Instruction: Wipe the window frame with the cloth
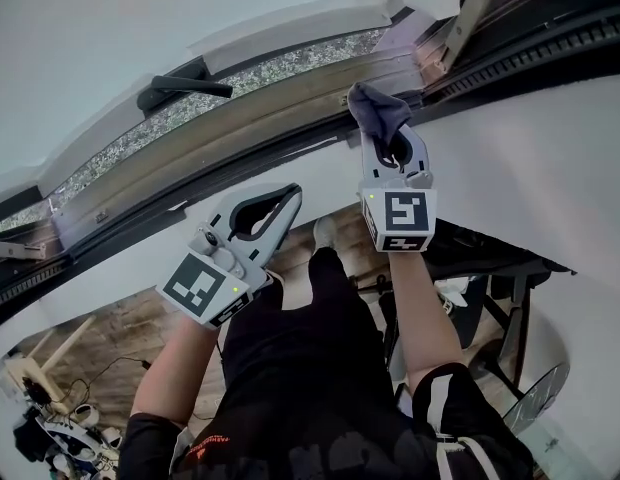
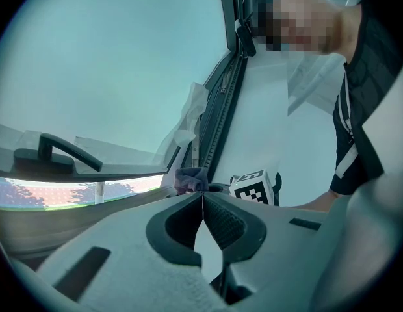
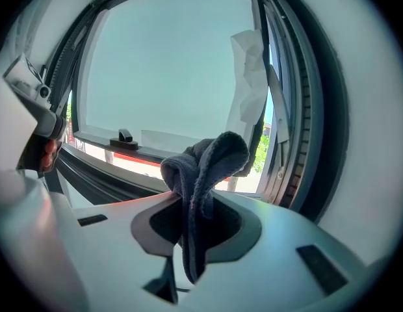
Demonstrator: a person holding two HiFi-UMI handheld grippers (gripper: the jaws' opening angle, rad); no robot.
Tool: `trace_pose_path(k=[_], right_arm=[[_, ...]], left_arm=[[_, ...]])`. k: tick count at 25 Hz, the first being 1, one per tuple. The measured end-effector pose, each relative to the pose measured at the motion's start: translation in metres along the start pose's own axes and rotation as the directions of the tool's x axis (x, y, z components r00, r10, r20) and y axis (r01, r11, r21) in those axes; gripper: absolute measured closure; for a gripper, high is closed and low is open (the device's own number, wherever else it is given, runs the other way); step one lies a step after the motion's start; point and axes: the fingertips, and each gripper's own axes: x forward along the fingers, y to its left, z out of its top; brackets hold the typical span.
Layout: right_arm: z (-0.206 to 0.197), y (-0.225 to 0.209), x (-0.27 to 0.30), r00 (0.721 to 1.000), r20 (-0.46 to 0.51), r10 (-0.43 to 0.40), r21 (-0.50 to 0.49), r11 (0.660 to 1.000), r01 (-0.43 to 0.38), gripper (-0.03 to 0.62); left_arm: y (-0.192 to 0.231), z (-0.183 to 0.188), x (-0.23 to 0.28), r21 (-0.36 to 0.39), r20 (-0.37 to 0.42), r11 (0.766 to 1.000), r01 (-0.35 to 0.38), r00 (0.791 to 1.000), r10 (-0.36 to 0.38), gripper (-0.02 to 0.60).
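Note:
A dark grey cloth (image 1: 377,108) is bunched at the tips of my right gripper (image 1: 387,133), which is shut on it. The cloth sits against the dark lower track of the window frame (image 1: 290,143). In the right gripper view the cloth (image 3: 207,164) stands folded above the jaws of the right gripper (image 3: 188,199), with a tail hanging down between them. My left gripper (image 1: 292,194) is shut with nothing in it, held lower and to the left, off the frame. In the left gripper view the jaws of the left gripper (image 2: 203,197) meet, and the cloth (image 2: 190,179) shows beyond them.
A black window handle (image 1: 182,88) sticks out on the sash at upper left. White walls flank the opening. Torn white film (image 3: 250,77) hangs at the frame's right side. The frame's side track (image 3: 304,109) runs up on the right. A dark table (image 1: 490,253) stands below.

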Motion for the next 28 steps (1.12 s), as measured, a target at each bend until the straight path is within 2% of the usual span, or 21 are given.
trace_pose_path(k=[28], right_arm=[[0.022,0.11,-0.004,0.982,0.011,0.189,-0.031,0.982,-0.189,0.536]], left_arm=[[0.005,0.01,-0.053,0.01,0.039,0.998,-0.067,0.997,0.066,0.56]])
